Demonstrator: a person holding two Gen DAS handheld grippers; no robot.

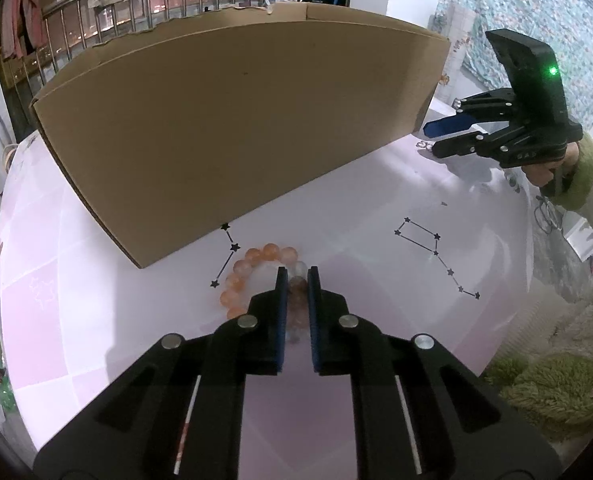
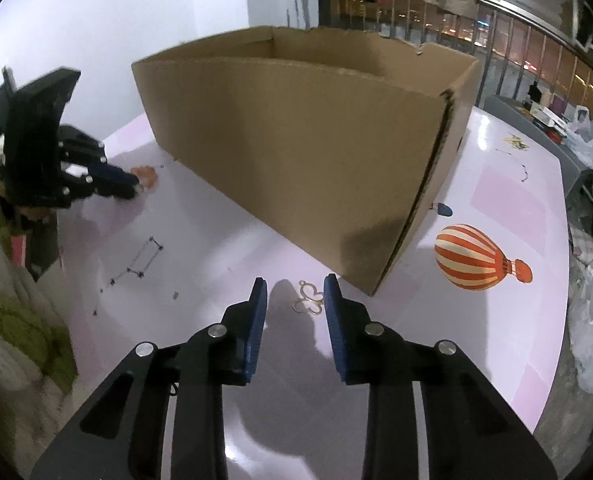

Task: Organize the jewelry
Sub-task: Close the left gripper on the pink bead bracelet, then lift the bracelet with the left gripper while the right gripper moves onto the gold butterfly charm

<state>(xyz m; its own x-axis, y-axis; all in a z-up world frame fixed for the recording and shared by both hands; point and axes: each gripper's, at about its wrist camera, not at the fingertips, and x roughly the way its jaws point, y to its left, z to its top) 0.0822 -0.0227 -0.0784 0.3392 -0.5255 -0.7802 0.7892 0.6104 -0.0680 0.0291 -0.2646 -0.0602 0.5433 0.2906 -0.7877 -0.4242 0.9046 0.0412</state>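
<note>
Pale pink table [image 2: 516, 200] with printed star patterns, cardboard box [image 1: 236, 128], dark railed window behind.
Left gripper [image 1: 297, 280] pinching orange bead bracelet [image 1: 252, 264] near box; right gripper [image 2: 292, 292] spread around gold butterfly charm [image 2: 309, 300].

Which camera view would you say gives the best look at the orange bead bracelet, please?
The left wrist view: the bracelet lies close ahead on the pink table, single beads visible, the left tongs shut on its near side. In the right wrist view it is only a small blurred orange patch beside those tongs.
</note>
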